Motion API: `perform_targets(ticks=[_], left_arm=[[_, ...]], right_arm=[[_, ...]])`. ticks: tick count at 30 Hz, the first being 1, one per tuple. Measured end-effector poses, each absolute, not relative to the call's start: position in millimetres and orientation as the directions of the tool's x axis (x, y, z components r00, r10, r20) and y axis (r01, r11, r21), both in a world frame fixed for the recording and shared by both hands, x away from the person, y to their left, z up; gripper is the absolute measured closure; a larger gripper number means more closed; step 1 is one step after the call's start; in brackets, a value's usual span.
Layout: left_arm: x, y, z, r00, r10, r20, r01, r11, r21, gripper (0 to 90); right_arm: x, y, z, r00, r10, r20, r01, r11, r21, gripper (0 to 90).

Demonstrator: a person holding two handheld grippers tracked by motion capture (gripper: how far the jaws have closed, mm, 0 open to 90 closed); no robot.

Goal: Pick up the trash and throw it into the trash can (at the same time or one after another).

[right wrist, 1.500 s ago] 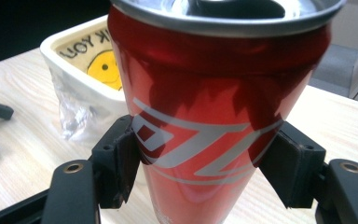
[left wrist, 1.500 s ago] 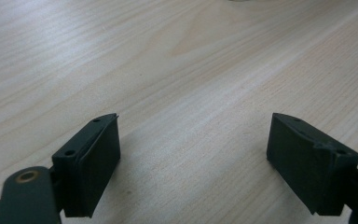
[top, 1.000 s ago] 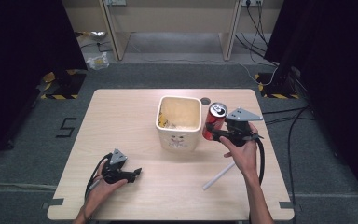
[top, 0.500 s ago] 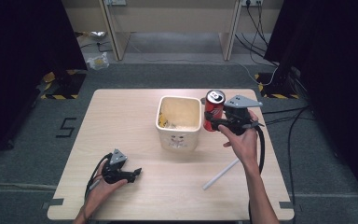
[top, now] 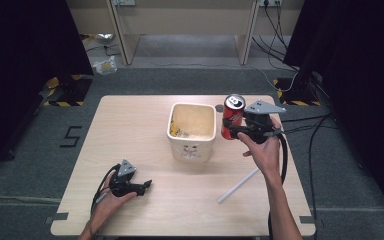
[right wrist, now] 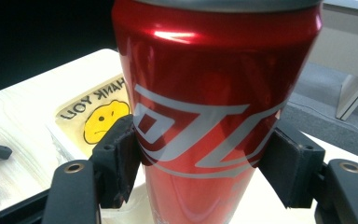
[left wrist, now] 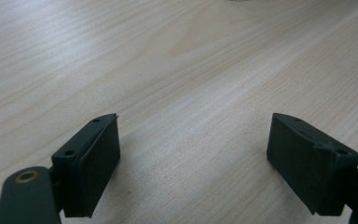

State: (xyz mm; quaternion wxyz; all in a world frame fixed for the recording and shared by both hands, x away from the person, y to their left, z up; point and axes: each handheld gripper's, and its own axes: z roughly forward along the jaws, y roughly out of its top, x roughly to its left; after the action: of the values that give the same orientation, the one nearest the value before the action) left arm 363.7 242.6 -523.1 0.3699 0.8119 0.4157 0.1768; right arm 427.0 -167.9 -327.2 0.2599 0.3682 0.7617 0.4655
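A red soda can [top: 233, 116] hangs in the air just right of a cream square bin [top: 192, 131], upright, with my right gripper [top: 231, 129] shut on its sides. Up close the can [right wrist: 212, 107] sits between both black pads [right wrist: 121, 163], and the bin's wall with a yellow smiley [right wrist: 103, 119] lies behind it. My left gripper [top: 147, 185] rests low at the front left of the table, open. Its jaws stand wide apart over bare wood [left wrist: 191, 93] with nothing between them.
A white stick [top: 238, 185] lies on the table [top: 130, 125] right of centre, near my right forearm. The bin holds yellowish scraps. Cables trail off the table's right side. Desk legs and a dark curtain stand beyond the far edge.
My right gripper has lifted the can and carried it slightly up and left, closer to the bin's right rim. The left gripper has stayed put.
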Motion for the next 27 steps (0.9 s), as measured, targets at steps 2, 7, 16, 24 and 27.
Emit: perform_targets(ticks=[2, 7, 16, 24, 27], left_arm=[[363.7, 242.6, -523.1, 0.592, 0.806, -0.02, 0.544, -0.381, 0.748, 16.2], [363.7, 242.6, -523.1, 0.592, 0.806, -0.02, 0.544, -0.381, 0.748, 16.2], [363.7, 242.7, -523.1, 0.592, 0.806, -0.02, 0.544, -0.381, 0.748, 16.2], [363.7, 242.7, -523.1, 0.592, 0.806, -0.021, 0.544, -0.381, 0.748, 16.2], [363.7, 242.7, -523.0, 0.593, 0.805, -0.02, 0.545, -0.382, 0.746, 16.2]], right_arm=[[427.2, -168.6, -324.4, -0.592, 0.804, -0.055, 0.317, 0.294, 0.902, 34.0], [428.1, -167.9, -319.9, -0.593, 0.804, -0.057, 0.311, 0.293, 0.904, 34.0], [433.2, -154.8, -308.8, -0.61, 0.79, -0.058, 0.293, 0.293, 0.91, 34.0], [447.0, -126.3, -300.5, -0.65, 0.758, -0.052, 0.28, 0.302, 0.911, 34.0], [452.5, -115.4, -300.0, -0.659, 0.751, -0.054, 0.279, 0.311, 0.909, 34.0]])
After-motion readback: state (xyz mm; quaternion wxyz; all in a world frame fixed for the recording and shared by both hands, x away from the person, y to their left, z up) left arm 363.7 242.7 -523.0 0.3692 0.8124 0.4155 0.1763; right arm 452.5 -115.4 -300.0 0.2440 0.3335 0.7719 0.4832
